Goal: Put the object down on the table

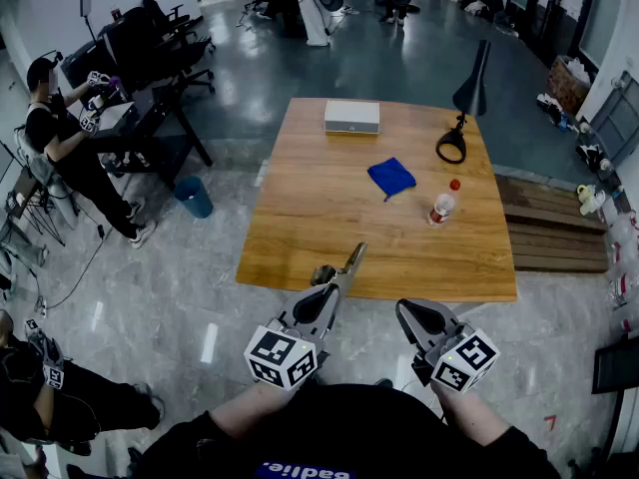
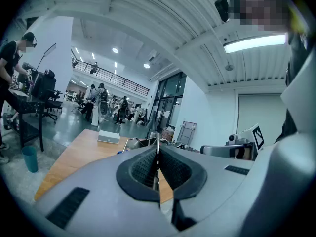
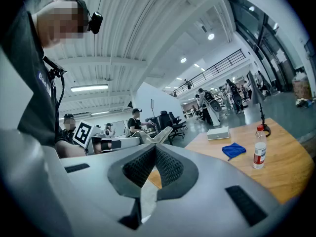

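Observation:
My left gripper (image 1: 334, 289) is shut on a long grey metal tool (image 1: 351, 259) and holds it just above the near edge of the wooden table (image 1: 300, 238). In the left gripper view the tool (image 2: 157, 144) shows edge-on as a thin strip between the closed pads. The right gripper view shows the same tool (image 3: 159, 135) from the side, as splayed metal arms. My right gripper (image 1: 407, 312) is shut with nothing in it. It hovers beside the left one, short of the table edge, with its pads (image 3: 148, 164) meeting at the tip.
On the table lie a blue cloth (image 1: 391, 177), a small bottle with a red cap (image 1: 443, 204), a white box (image 1: 351, 117) and a black desk lamp (image 1: 464, 108). A blue bin (image 1: 194, 197) stands on the floor at the left. People work at desks on the left.

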A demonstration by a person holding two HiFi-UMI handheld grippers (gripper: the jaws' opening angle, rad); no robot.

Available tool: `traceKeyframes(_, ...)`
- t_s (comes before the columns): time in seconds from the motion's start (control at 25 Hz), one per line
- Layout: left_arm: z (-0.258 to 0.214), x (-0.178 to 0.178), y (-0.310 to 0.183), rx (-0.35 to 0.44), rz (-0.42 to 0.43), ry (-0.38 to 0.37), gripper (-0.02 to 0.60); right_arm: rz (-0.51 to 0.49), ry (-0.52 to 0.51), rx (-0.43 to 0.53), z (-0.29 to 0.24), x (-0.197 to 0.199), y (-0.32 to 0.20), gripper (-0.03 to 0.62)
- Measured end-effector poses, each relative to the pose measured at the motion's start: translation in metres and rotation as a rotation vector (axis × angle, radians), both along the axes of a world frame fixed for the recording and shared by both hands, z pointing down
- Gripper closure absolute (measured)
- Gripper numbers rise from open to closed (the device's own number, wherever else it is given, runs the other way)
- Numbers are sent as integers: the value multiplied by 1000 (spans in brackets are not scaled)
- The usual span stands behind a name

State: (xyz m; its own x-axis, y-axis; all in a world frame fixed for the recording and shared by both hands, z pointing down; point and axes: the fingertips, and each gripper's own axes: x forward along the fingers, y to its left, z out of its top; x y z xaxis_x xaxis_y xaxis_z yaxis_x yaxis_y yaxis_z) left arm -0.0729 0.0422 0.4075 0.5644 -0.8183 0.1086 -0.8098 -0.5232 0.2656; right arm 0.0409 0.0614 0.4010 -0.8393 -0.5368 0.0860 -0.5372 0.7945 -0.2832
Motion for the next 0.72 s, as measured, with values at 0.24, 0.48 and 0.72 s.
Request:
traceKeyframes(0.24,-1,2,-2,4,4,1,572,8,-1,0,1,4,-3,589)
traceKeyframes(0.48,1,6,-1,-5,10,-5,572,11,-3,-8,2,8,-3,589)
traceKeyframes(0.72,5,15,-1,-15,17,-14,572,11,-16,-15,4,14,-4,589)
